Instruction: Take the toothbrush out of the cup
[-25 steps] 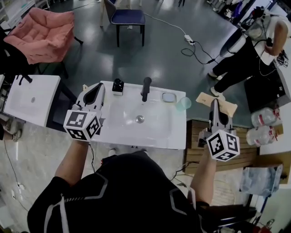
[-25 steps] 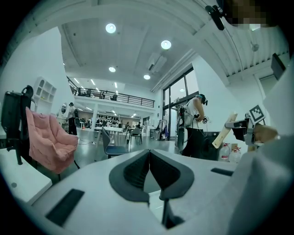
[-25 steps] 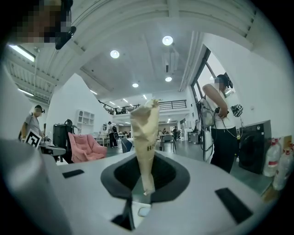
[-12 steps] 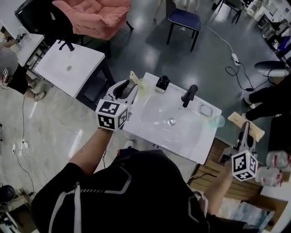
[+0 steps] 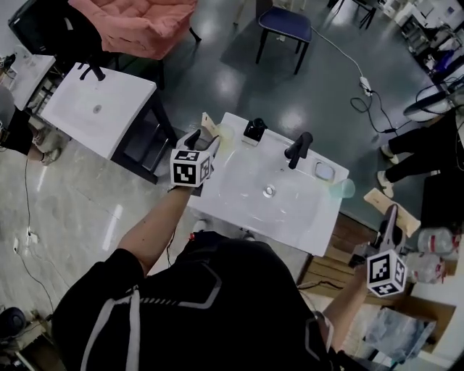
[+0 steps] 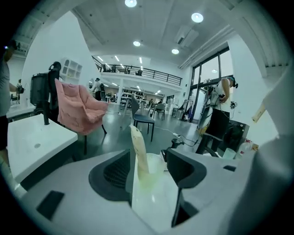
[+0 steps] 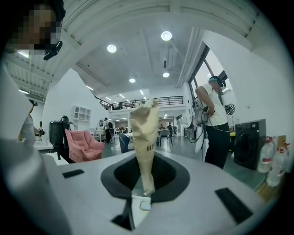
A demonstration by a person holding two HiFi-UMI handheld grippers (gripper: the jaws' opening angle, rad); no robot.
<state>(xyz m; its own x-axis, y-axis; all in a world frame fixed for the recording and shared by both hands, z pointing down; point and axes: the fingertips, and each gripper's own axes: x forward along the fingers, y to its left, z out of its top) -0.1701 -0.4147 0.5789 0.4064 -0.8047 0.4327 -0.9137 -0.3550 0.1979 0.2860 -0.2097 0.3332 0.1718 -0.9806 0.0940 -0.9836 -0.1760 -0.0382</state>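
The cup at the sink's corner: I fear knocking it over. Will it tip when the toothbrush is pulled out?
Probably light: the cup looks thin and translucent, seemingly holding only the toothbrush. That tall toothbrush leans on its rim, so a slanted pull may tip it. Standing near the edge of the sink, it could slide off.

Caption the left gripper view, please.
Left gripper, jaws just opened, straddles a wrapped toothbrush standing in a pale cup.

White counter (image 5: 243, 211) with sunken basin seen mid-frame, drain (image 5: 269, 191) set in middle. Black faucet (image 5: 298, 148) mounted at back edge, small black dispenser (image 5: 254, 130) parked near its left, soap dish (image 5: 323, 171) on its right. Second white counter (image 5: 109, 101) spotted further left. Pink armchair (image 5: 141, 22) and blue chair (image 5: 286, 22) left well behind on grey floor (image 5: 225, 80).
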